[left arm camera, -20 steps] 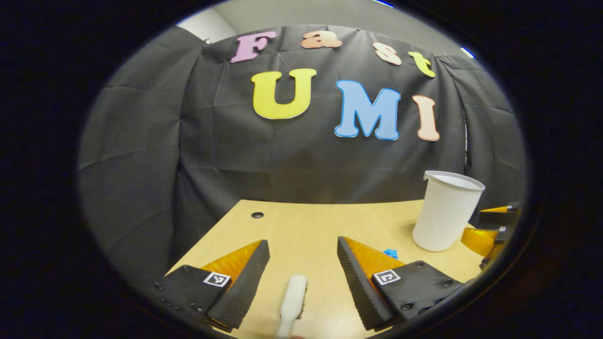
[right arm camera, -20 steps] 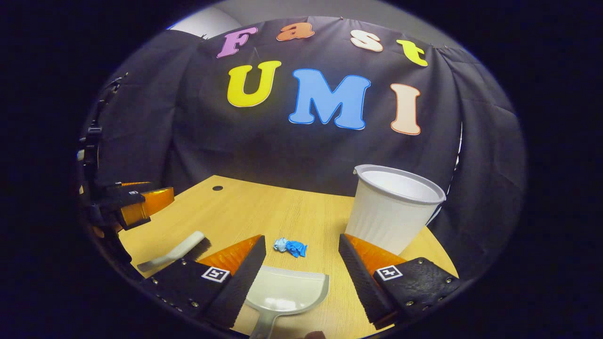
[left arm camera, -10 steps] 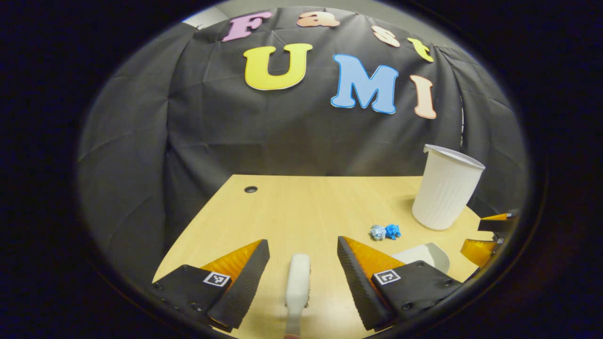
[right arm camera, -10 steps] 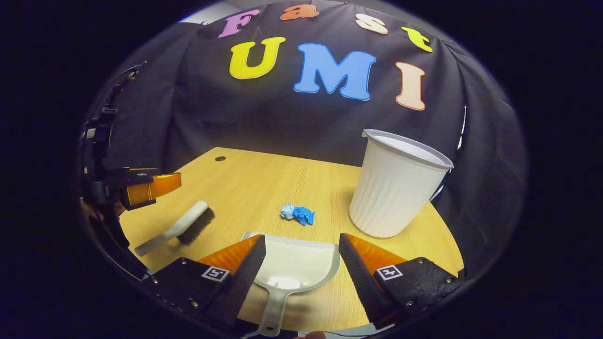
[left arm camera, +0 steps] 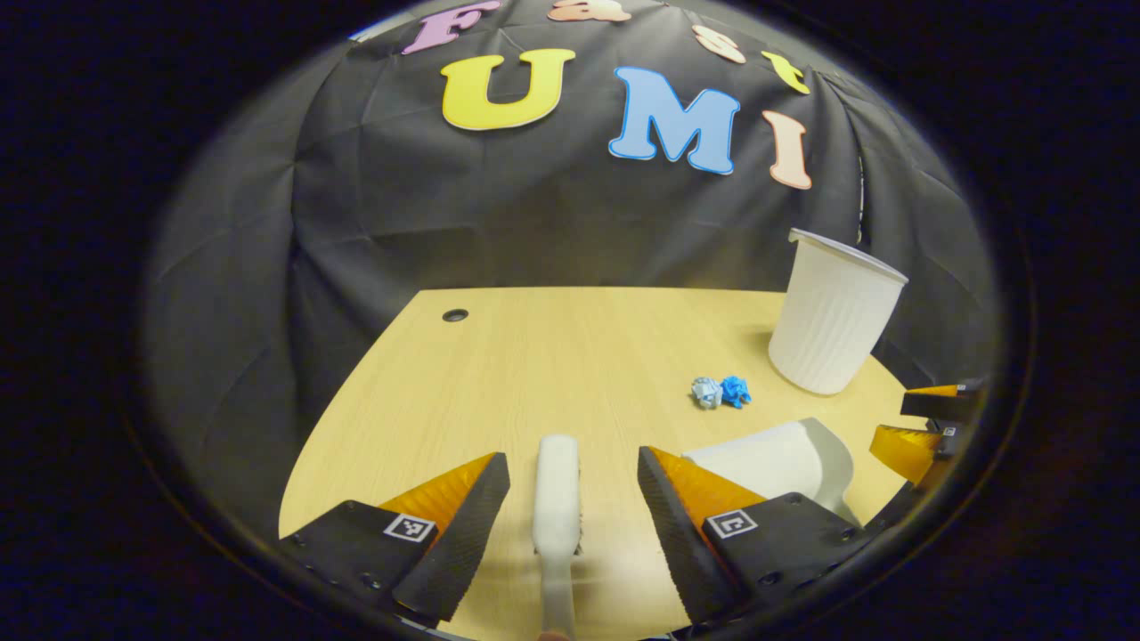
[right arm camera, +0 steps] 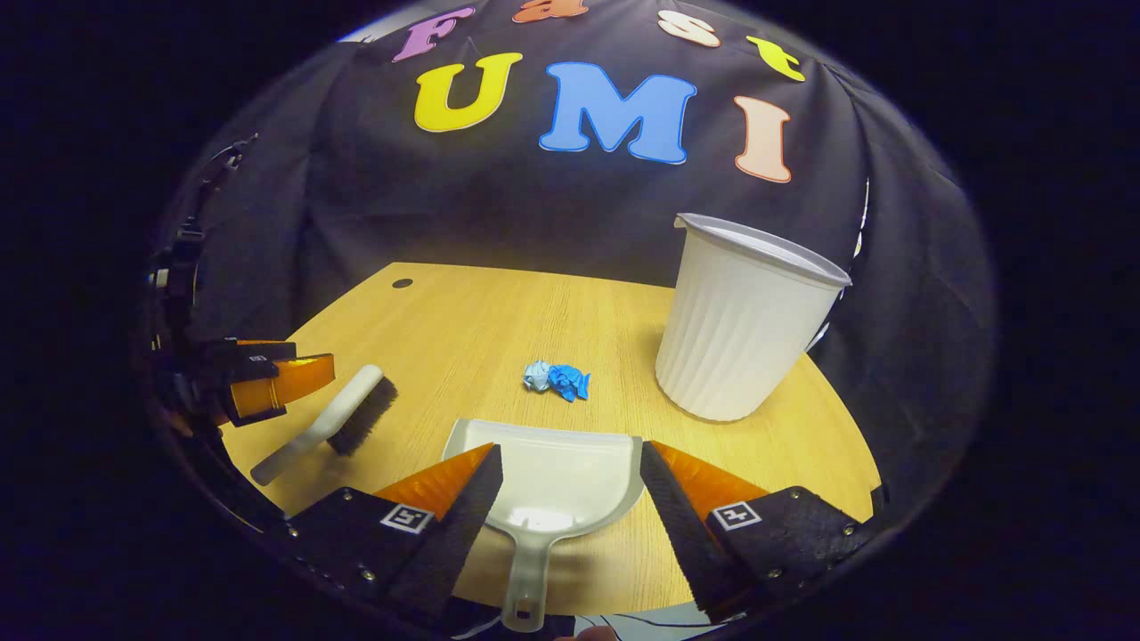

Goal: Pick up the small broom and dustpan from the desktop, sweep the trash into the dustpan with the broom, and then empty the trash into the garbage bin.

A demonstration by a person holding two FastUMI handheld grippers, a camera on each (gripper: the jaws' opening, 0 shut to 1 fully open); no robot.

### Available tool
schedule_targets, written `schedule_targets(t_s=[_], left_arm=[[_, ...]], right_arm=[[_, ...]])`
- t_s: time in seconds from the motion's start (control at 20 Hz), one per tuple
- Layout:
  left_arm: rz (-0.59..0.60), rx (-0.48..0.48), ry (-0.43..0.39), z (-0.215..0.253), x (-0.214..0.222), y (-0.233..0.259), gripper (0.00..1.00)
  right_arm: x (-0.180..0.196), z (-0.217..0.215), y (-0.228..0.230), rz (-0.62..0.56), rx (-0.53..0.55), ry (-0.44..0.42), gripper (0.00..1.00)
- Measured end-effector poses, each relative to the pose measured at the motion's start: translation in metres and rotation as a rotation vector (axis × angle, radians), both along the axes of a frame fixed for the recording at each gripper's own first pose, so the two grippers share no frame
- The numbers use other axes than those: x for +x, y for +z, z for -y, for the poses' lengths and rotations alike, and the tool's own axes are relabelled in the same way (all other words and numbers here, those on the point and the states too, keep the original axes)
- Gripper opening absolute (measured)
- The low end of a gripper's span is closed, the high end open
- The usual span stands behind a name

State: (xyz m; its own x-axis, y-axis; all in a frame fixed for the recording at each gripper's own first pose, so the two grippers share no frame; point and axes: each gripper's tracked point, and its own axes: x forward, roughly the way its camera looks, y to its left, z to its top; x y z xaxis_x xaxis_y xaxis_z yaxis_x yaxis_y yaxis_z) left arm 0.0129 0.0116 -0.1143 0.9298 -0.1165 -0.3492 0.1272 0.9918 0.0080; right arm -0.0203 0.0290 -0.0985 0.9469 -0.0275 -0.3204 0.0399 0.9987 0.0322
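Both hand-held grippers have pulled back and tipped down over the last second, and now each tool sits squarely framed between its own fingers. In the left gripper view, the left hand-held gripper (left arm camera: 574, 499) stands wide open with nothing in its grasp, the small broom (left arm camera: 557, 512) lying on the bench (left arm camera: 534, 374) right in the gap, handle toward six o'clock. In the right gripper view, the right hand-held gripper (right arm camera: 571, 499) is just as wide open and empty, the dustpan (right arm camera: 552, 481) between its fingers, its handle running down to six o'clock and its mouth facing twelve.

The trash (right arm camera: 557, 380), a little blue and white crumple, lies just beyond the pan's mouth at twelve o'clock, apart from it. The garbage bin (right arm camera: 744, 334) stands upright at about one o'clock from the pan.

So more of each handle has come into reach, which I read as lining up for the two grasps. Neither tool is lifted yet; closing on the handles looks like the next job.
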Motion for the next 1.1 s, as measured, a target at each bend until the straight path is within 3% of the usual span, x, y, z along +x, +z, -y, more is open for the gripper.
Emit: schedule_targets(t_s=[0.7,1.1], left_arm=[[-0.260,0.069,-0.024,-0.011,-0.024,-0.073,0.96],[-0.376,0.095,-0.025,-0.010,-0.020,-0.107,0.96]], right_arm=[[-0.028,-0.011,-0.079,-0.339,0.077,0.025,0.98],[-0.018,-0.018,-0.122,-0.502,0.117,0.056,0.98]])
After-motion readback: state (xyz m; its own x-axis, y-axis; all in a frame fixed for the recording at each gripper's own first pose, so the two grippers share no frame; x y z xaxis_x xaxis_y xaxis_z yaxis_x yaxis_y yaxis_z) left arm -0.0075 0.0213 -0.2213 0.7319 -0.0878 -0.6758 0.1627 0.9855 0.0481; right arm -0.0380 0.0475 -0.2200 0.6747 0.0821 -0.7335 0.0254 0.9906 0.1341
